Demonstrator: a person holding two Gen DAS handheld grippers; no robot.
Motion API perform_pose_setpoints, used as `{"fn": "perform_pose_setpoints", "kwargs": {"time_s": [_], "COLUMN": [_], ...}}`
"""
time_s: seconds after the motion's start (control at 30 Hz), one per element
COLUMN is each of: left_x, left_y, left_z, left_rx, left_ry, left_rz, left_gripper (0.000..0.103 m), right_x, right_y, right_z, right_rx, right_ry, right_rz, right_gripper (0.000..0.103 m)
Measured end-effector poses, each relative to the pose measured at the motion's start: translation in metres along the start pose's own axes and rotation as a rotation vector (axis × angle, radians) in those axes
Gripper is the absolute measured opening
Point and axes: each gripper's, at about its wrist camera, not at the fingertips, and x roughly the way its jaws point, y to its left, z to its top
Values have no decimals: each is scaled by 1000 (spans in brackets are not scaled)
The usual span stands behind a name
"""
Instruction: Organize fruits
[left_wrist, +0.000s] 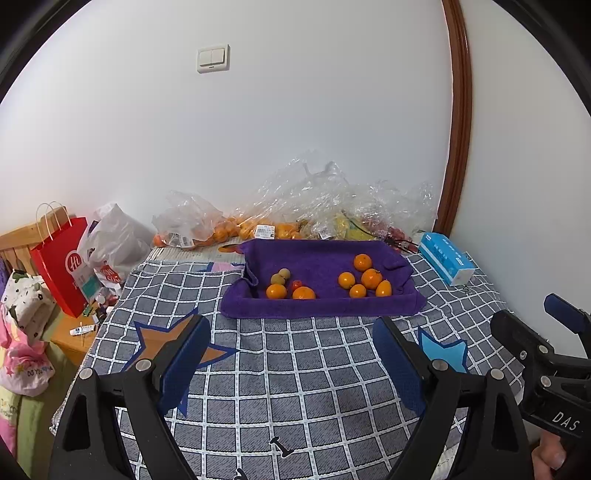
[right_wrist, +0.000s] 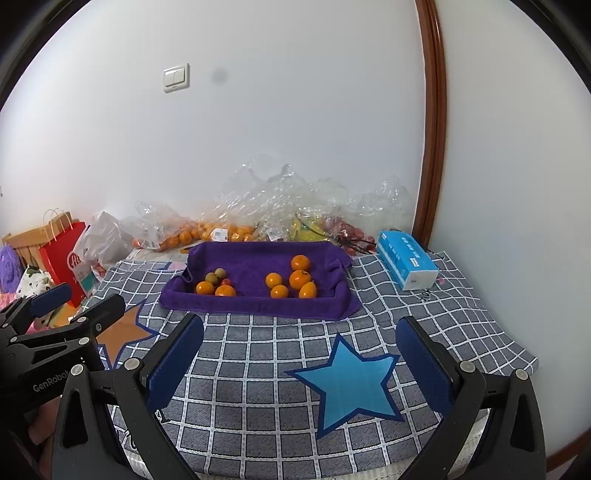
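A purple towel (left_wrist: 317, 258) (right_wrist: 258, 258) lies on the checked cloth beyond both grippers. On its right half sit several oranges (left_wrist: 371, 278) (right_wrist: 300, 279). On its left half are two oranges (left_wrist: 276, 291) (right_wrist: 205, 287), two small brownish fruits (left_wrist: 283, 273) (right_wrist: 220, 273) and a small red fruit (left_wrist: 296, 284) (right_wrist: 226, 281). My left gripper (left_wrist: 291, 325) hangs open over the cloth, short of the towel, with nothing between its fingers. My right gripper (right_wrist: 300, 325) is open and empty as well, above a blue star patch. Each gripper shows at the edge of the other's view (left_wrist: 539, 317) (right_wrist: 79, 301).
Clear plastic bags of oranges (left_wrist: 236, 229) (right_wrist: 207, 230) and other fruit lie along the wall behind the towel. A blue tissue box (left_wrist: 447, 262) (right_wrist: 406, 264) sits at the right. A red paper bag (left_wrist: 59, 266) and clutter stand left of the bed. A blue star (right_wrist: 351, 380) and an orange star (left_wrist: 166, 339) mark the cloth.
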Motion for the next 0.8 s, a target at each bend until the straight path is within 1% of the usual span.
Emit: {"fn": "perform_pose_setpoints", "kwargs": {"time_s": [0.8], "left_x": [1], "left_y": [3], "left_z": [-1], "left_rx": [-4], "left_ry": [1], "left_rz": [11], "left_gripper": [89], "right_x": [0], "right_y": [3], "right_z": [1], "right_rx": [0], "right_ry": [-4], "right_rz": [3], "right_gripper": [102]}}
